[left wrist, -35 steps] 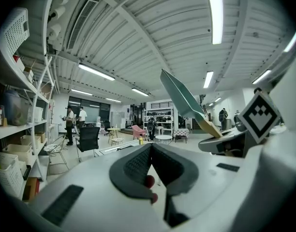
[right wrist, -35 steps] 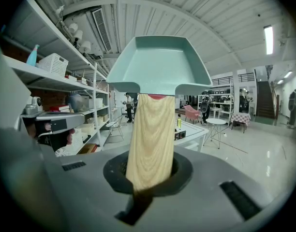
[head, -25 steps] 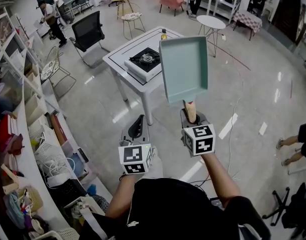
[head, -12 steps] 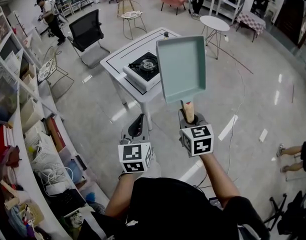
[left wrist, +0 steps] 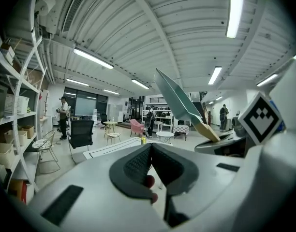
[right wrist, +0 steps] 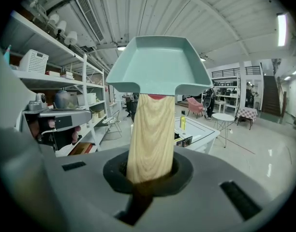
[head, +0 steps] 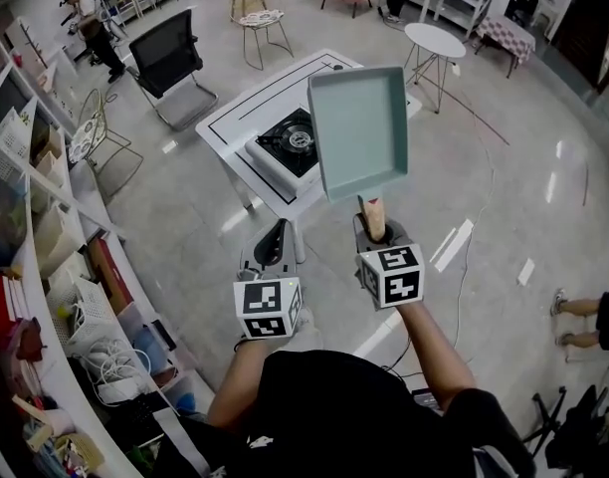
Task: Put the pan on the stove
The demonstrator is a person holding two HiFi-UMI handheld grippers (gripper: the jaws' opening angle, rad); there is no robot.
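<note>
While the pan is up in the air, the head view shows the right hand-held gripper clamped on its wooden handle, the pan standing at twelve o'clock from that hand-held gripper. The stove sits on the white tabletop at nine o'clock of the pan, which overlaps its near edge in the picture (above it or short of it, I cannot tell). The left hand-held gripper hangs beside the right.

In the left gripper view, its pads meet at the tips with nothing between them; the pan rises at one o'clock.

In the right gripper view, the jaws are closed tight on the handle, the pan tilted upward at twelve o'clock.

This looks like the carry: the pan is gripped but not yet set down. The next move likely calls for bringing it level over the burner, lowering it squarely, then releasing.
</note>
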